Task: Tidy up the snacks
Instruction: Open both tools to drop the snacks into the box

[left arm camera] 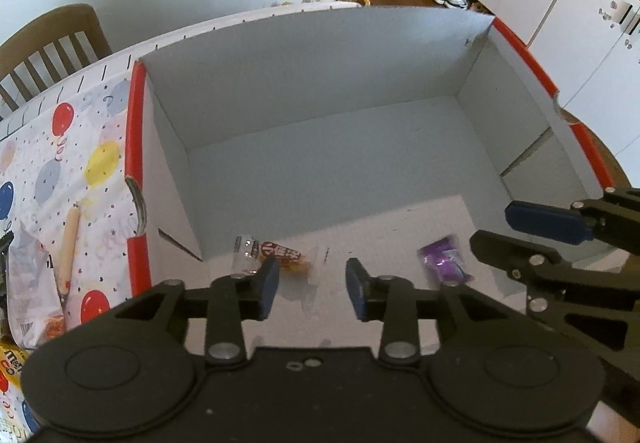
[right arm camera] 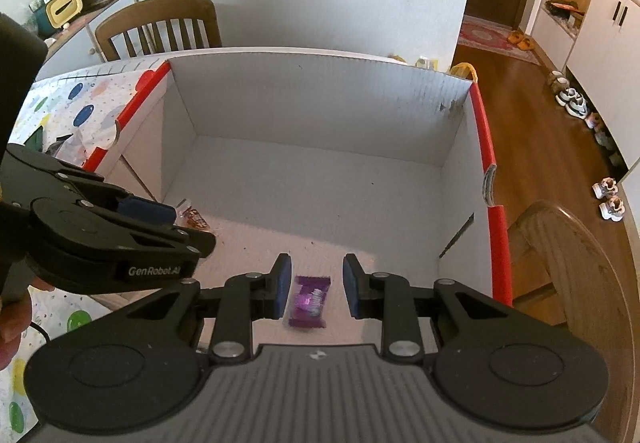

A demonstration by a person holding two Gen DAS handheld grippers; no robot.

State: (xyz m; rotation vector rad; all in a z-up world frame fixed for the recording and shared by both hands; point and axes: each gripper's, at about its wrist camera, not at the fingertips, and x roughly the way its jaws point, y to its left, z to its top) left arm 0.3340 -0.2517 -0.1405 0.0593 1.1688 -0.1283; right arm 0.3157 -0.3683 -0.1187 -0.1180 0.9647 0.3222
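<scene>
Since the left gripper (left arm camera: pixel 312 285) is hanging released over the orange snack (left arm camera: pixel 286 255) in the box (left arm camera: pixel 135 131), lift it straight; the right gripper (right arm camera: pixel 316 285) is also gaping, purple snack (right arm camera: pixel 308 301) lying loose between.

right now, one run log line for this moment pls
task: organize snacks | left gripper: open over clear-wrapped snack | right gripper: open around purple snack | both snacks in box

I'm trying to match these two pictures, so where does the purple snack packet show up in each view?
Left wrist view: purple snack packet lies on the box floor, lower right, beyond the left tongs.
Right wrist view: bottom centre, between the right tongs' pads.
Shared landmark: the red-edged cardboard box.
</scene>
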